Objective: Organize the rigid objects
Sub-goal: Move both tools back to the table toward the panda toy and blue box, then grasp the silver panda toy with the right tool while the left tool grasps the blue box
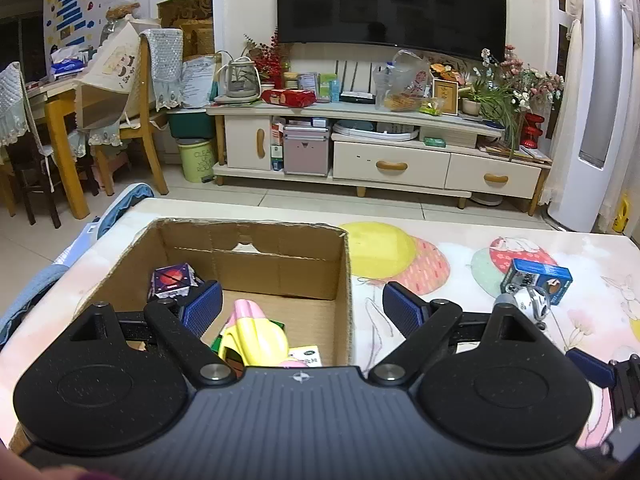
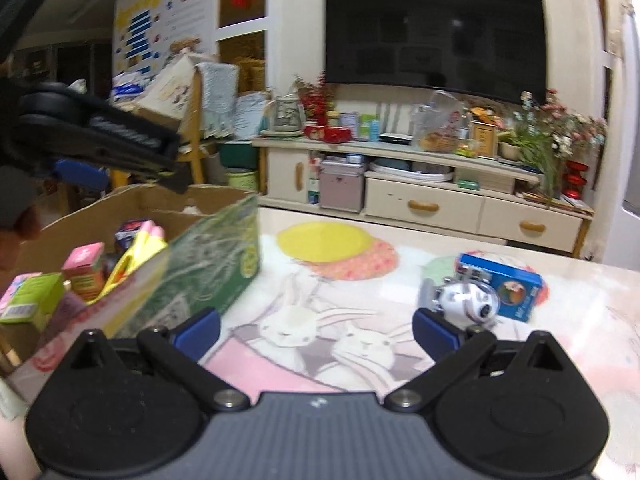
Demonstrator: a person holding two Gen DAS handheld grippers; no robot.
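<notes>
An open cardboard box (image 1: 344, 280) stands on the left of the table; its outer side is printed green (image 2: 212, 268). Inside lie a purple box (image 1: 172, 278), a yellow and pink toy (image 1: 256, 332) and small cartons (image 2: 86, 268). My left gripper (image 1: 303, 308) hovers open over the box's right wall, nothing between its fingers. On the table to the right sit a blue box (image 2: 504, 284) and a white round toy (image 2: 468, 300). My right gripper (image 2: 316, 330) is open and empty, low over the table, its right fingertip just before the white toy.
The table (image 2: 340, 280) wears a cloth printed with rabbits and balloons. Beyond it stand a TV cabinet (image 1: 392, 164) with a dark screen above, and a wooden dining table with chairs (image 1: 132, 120) at the left. The right view is blurred.
</notes>
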